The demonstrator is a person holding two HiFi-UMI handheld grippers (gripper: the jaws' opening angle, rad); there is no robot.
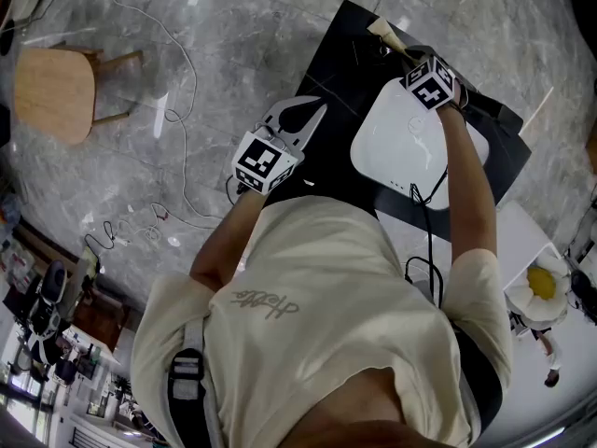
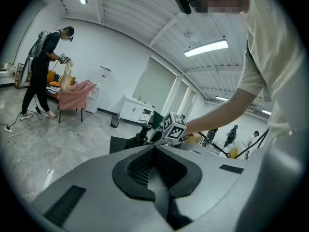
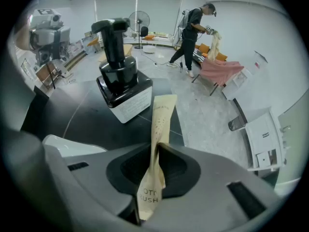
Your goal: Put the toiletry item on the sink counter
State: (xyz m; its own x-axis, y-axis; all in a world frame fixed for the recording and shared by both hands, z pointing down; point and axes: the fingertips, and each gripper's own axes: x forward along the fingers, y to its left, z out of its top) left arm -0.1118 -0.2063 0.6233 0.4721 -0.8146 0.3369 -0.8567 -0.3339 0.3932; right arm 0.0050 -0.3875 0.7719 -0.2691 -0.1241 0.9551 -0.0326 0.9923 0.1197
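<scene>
Two grippers: you have one in each hand, both at the black sink counter with its white rounded basin
Right gripper: your jaws are clamped on a slim beige paper sachet, gripping it about halfway along its length
Sachet between the jaws: it stands on edge in the grip; its plain end sticks out well past the tips, and its printed end, where you can read "OTH" over "USH", hangs back behind the pads
Sachet and counter: in the head view it juts from your right jaws over the far corner of the counter; you cannot tell whether its outer end touches the surface
Ahead of the right jaws: a squat black pump bottle with a white label stands upright on the counter, just beyond the sachet's tip and a little to its left
Left of the right jaws: the basin's white rim, close by
Far beyond the right jaws: a person in dark clothes stands beside a chair draped in pink cloth
Left gripper: your jaws are pressed together with nothing between them
Ahead of the left jaws: your right gripper's marker cube and the pump bottle, both well past the tips
Left gripper's place: near the counter's edge, beside the basin, well apart from the sachet
</scene>
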